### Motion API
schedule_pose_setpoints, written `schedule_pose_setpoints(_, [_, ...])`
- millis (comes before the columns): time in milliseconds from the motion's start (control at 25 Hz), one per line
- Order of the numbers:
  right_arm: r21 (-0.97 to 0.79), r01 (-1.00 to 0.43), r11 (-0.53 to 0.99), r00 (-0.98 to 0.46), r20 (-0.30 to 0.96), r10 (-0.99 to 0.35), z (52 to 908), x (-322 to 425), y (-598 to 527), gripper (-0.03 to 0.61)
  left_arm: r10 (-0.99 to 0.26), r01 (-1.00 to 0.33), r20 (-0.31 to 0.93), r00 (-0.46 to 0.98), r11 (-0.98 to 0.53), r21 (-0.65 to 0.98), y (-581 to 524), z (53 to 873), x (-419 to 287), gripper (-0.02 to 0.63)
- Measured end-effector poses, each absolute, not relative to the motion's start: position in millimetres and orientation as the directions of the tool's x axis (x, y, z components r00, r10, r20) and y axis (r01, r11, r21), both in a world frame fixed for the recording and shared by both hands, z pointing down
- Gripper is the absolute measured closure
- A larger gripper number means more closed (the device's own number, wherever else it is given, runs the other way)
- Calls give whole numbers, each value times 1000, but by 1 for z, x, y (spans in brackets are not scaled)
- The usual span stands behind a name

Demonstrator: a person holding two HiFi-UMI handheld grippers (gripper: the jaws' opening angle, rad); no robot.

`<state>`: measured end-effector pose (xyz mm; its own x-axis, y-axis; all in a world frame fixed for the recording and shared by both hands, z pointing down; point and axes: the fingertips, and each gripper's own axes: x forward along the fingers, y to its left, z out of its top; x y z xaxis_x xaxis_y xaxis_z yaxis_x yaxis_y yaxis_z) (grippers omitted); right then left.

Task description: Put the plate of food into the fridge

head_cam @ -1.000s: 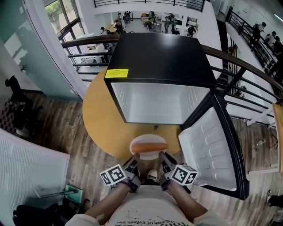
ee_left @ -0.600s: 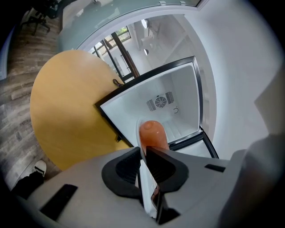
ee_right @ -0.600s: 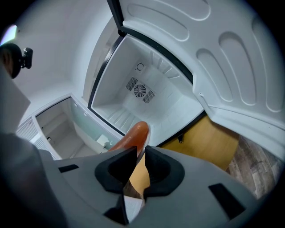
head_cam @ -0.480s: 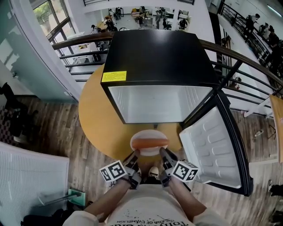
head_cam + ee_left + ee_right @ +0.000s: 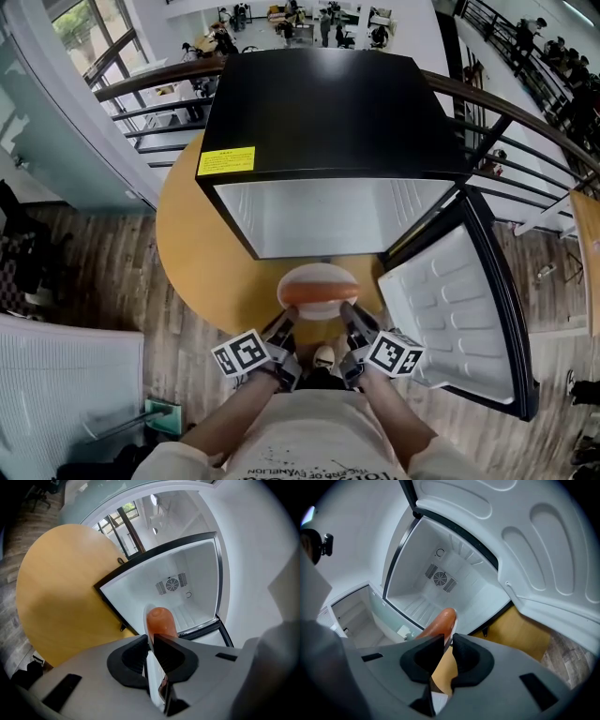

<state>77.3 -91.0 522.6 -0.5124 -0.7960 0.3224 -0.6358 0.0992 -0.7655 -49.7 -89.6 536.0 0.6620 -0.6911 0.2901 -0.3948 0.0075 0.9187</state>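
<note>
Left gripper view: the left gripper has its two dark jaws drawn close, a narrow gap between them, and that gap is filled by the thin white rim of the plate, on which they are clamped. Beyond the jaw tips an orange-red sausage lies on the plate, pointing away toward the fridge. In the right gripper view the right gripper stands the same way, jaws nearly together and pinched on the plate's opposite rim, with the sausage rising just past them. The head view shows both grippers side by side, each on a near corner of the plate. The plate is held level just in front of the open mouth of the fridge, over the near edge of the round yellow table and not yet inside. The fridge, black on top and white within, sits on that table. Its cavity looks bare, with a small round fan vent on the back wall. Its door stands swung wide to the right, the moulded white inner lining facing up. Wooden floor surrounds the table, and a dark railing curves behind the fridge.
</note>
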Motion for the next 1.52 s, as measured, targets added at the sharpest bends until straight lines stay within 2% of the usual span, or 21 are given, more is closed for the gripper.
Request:
schedule_pose_setpoints(680, [-777,-626,76,-498,322,-805,550,82,-160,508,-704,-384,293,647,32,923,-155,564,-46,558])
schedule_pose_setpoints(1520, [-741,-672,-6,-403,373,-836,587,83,-231,511,-727,-380,305,616,65,923,-229,602,-49,560])
